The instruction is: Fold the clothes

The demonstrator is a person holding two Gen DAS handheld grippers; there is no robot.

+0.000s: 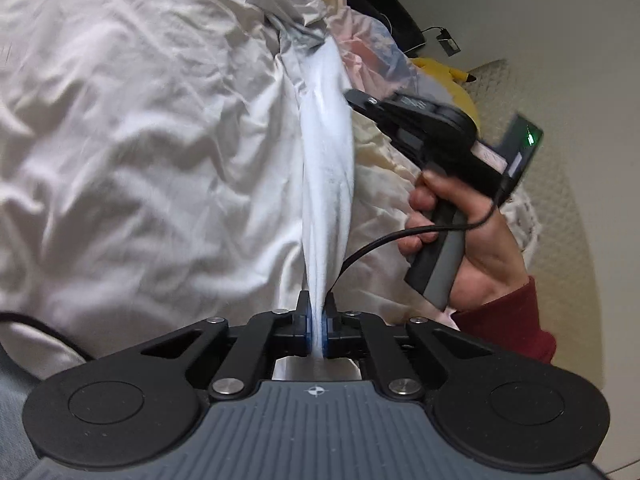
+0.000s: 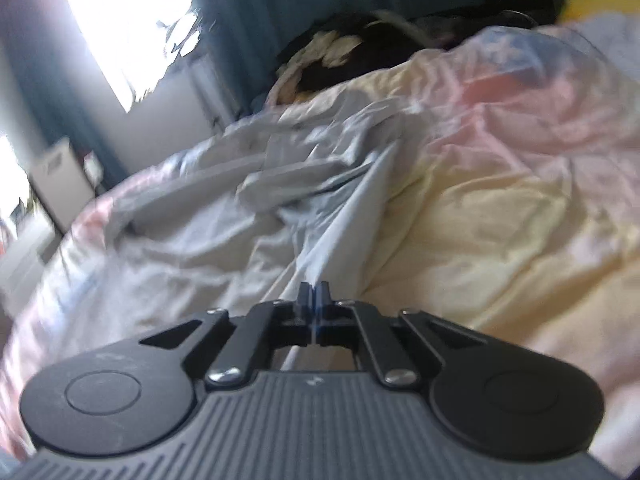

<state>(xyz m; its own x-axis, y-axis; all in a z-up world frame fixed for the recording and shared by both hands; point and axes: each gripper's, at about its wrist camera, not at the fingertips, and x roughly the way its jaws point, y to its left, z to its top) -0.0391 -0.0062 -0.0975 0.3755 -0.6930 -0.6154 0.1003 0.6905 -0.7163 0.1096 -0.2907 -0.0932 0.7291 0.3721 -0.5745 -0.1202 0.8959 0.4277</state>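
A pale blue-white garment [image 1: 328, 168] stretches as a taut, bunched strip across the bed. My left gripper [image 1: 319, 320] is shut on its near end, the cloth pinched between the blue pads. In the left wrist view my right gripper [image 1: 352, 98] reaches in from the right, held by a hand [image 1: 476, 240] in a dark red sleeve, its tip against the strip's far part. In the right wrist view my right gripper [image 2: 315, 300] is shut on a thin fold of the same garment [image 2: 344, 216], which runs away toward a crumpled grey-white heap [image 2: 288, 164].
A rumpled duvet [image 1: 132, 152] in cream, pink and yellow covers the bed [image 2: 500, 208]. A yellow soft item [image 1: 448, 76] and dark things [image 2: 360, 44] lie at the far end. A bright window [image 2: 124, 20] and teal curtain stand beyond. A black cable [image 1: 384, 240] trails from the right handle.
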